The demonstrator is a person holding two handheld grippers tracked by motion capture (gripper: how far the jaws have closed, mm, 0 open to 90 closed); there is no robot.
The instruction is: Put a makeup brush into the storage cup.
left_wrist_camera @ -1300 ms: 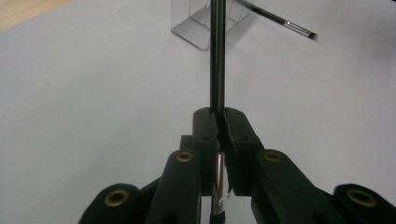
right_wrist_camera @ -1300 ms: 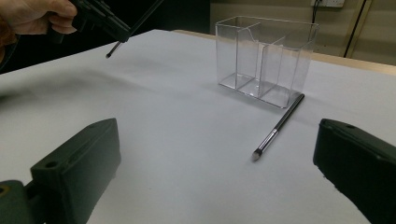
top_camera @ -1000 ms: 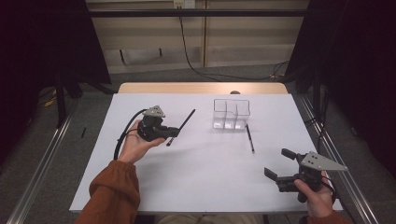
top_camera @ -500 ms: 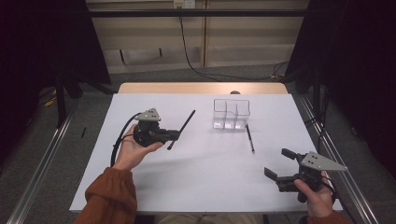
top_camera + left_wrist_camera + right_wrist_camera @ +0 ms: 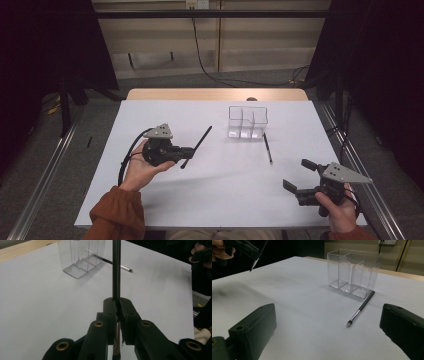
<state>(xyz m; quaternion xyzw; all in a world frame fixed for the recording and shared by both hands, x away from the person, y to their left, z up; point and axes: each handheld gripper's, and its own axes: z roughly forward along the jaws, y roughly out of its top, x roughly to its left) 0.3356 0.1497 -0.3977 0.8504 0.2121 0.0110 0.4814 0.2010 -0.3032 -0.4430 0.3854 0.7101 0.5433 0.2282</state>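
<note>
Left gripper (image 5: pixel 117 306): black fingers (image 5: pixel 110 315) closed tight on thin black brush (image 5: pixel 116 270), handle running straight up w/ brownish end low betw. fingers. Clear divided organizer (image 5: pixel 81 257) upper left on white counter (image 5: pixel 45 305); 2nd brush (image 5: pixel 113 263) lying flat just beside it, metal ferrule toward right. Hand (image 5: pixel 201 252) w/ dark gripper part at top right corner.

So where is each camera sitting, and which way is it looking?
High view: above the person's side, looking forward and down at the table; both forearms and hands show, with the left gripper and right gripper.
Left gripper view: on the left gripper, looking along its jaws, shut on a brush, toward the clear box.
Right gripper view: on the right gripper, looking between its open jaws at the clear box.
Shared: both gripper views see the clear box and the second brush lying beside it.
</note>
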